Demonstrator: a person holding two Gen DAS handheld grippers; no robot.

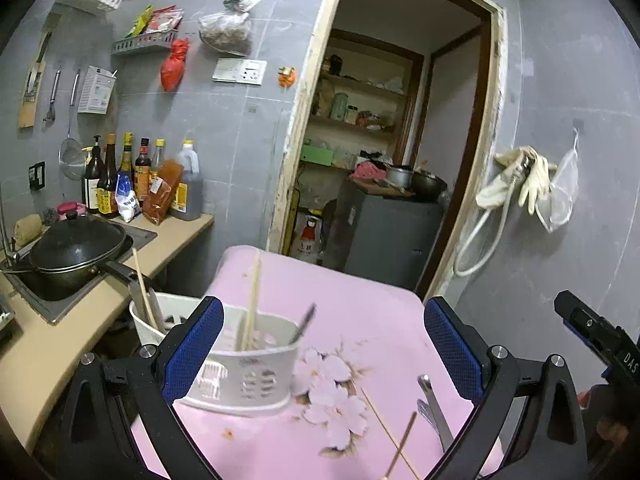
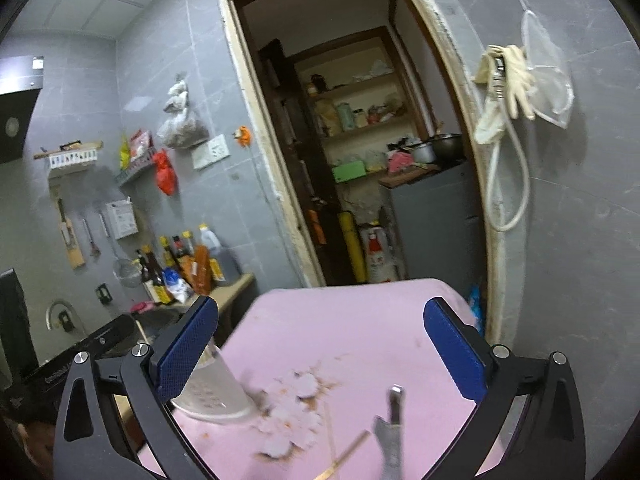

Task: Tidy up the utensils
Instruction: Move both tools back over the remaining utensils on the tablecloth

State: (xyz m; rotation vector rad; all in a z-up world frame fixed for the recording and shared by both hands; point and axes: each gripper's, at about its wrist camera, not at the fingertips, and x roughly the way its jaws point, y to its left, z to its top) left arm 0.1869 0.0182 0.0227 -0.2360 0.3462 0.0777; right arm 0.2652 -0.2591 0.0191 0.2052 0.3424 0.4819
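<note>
A white slotted utensil caddy (image 1: 240, 376) stands on the pink flowered tablecloth (image 1: 360, 312), at its left edge. Two chopsticks (image 1: 252, 312) and a metal utensil (image 1: 305, 320) stick up from its near compartment, and more handles (image 1: 146, 300) rise from the far one. Two loose chopsticks (image 1: 394, 436) and metal utensils (image 1: 434, 412) lie on the cloth in front. My left gripper (image 1: 322, 312) is open and empty above the cloth, its left finger in front of the caddy. My right gripper (image 2: 320, 312) is also open and empty, above a metal utensil (image 2: 390, 428) and chopsticks (image 2: 340, 456); the caddy (image 2: 216, 396) sits behind its left finger.
A beige counter (image 1: 48, 344) on the left carries a black lidded wok (image 1: 76, 252) and a row of sauce bottles (image 1: 132, 176). Behind the table is an open doorway (image 1: 384, 160) to a pantry. Gloves and a hose (image 1: 516, 184) hang on the right wall.
</note>
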